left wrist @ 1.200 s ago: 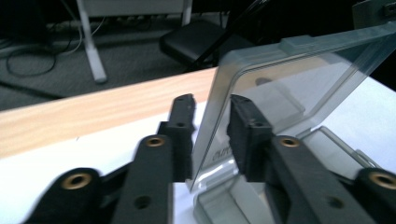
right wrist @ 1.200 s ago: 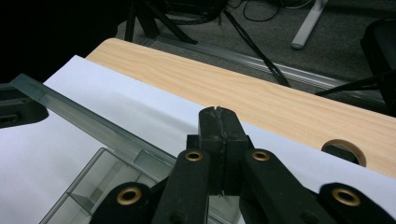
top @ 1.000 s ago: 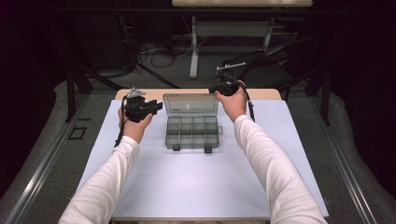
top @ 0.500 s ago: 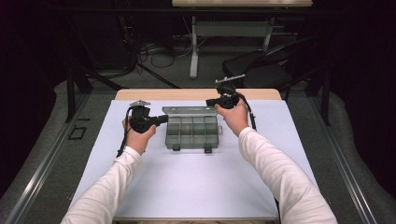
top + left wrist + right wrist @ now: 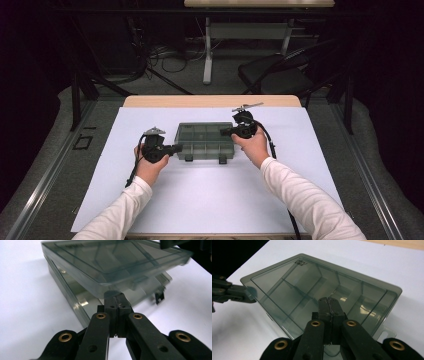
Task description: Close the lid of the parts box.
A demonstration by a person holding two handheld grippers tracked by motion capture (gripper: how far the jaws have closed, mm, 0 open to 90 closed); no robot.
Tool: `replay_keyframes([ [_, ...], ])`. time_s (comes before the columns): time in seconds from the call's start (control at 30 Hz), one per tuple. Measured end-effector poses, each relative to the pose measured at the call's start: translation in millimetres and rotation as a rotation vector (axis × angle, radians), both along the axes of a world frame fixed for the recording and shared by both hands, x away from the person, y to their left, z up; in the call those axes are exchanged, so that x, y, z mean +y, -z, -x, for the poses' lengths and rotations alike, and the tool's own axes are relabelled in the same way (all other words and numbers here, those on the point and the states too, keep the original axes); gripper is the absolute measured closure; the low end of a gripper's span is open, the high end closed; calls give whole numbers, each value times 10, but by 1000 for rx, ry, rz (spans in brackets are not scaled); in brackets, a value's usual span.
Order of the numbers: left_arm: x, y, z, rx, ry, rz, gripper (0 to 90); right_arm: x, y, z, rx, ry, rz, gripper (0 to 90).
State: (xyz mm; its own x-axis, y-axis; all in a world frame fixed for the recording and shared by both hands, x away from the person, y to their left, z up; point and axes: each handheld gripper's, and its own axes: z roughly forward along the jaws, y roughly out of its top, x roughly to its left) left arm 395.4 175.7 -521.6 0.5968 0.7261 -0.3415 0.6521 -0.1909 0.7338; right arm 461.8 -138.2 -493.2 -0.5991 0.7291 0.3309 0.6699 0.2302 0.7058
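Note:
A smoky see-through compartment box (image 5: 205, 141) lies in the middle of the white sheet. Its lid (image 5: 112, 262) hovers a little above the base (image 5: 75, 298), with the front latches (image 5: 222, 160) hanging loose. My left gripper (image 5: 179, 147) is shut with nothing in it, and its tips (image 5: 116, 298) sit right at the lid's left edge. My right gripper (image 5: 223, 132) is also shut, tips (image 5: 328, 300) resting on top of the lid (image 5: 312, 287) near its right side. In the right gripper view, the left gripper (image 5: 249, 295) touches the lid's far corner.
A white sheet (image 5: 200, 200) covers the table, with a bare wooden strip (image 5: 210, 101) along the far edge. Beyond it on the floor stand a black chair (image 5: 280, 75), a table leg (image 5: 207, 55) and loose cables (image 5: 160, 55).
Both hands have come down and toward the near side of the table. The box lid has swung down from upright to almost flat over the base.

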Motion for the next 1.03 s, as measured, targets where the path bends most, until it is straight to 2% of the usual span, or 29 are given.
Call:
replay_keyframes([
  [0.13,26,-14,107,-7,7,18,900,-29,92,19,21,3,8,900],
  [0.2,29,-46,132,-21,2,22,900,-37,136,25,23,7,-5,900],
  [0.37,2,-109,78,-61,-21,10,900,-52,194,39,37,9,2,900],
  [0.47,-21,-63,-8,-58,-53,6,900,-52,236,44,32,6,-1,900],
  [0.5,-29,-36,-34,-62,-59,-10,900,-52,248,50,37,11,0,900],
  [0.6,-71,73,-85,-32,-69,-46,900,-62,272,58,36,12,-14,900],
  [0.63,-77,93,-88,-43,-65,-43,900,-63,283,59,34,9,-9,900],
  [0.77,-99,84,-86,-52,-66,-62,900,-71,315,73,35,8,-20,900],
  [0.8,-96,75,-78,-48,-66,-66,900,-76,304,77,42,6,-5,900],
  [0.83,-90,63,-69,-42,-67,-68,898,-71,307,81,28,10,-13,900],
  [0.9,-78,39,-47,-48,-82,-68,791,-68,286,113,-3,10,4,864],
  [0.97,-57,2,-11,-51,-68,-62,705,-72,250,160,-31,3,12,771],
  [1.03,-38,-41,31,-84,-44,-58,618,-76,196,231,-67,3,31,662],
])
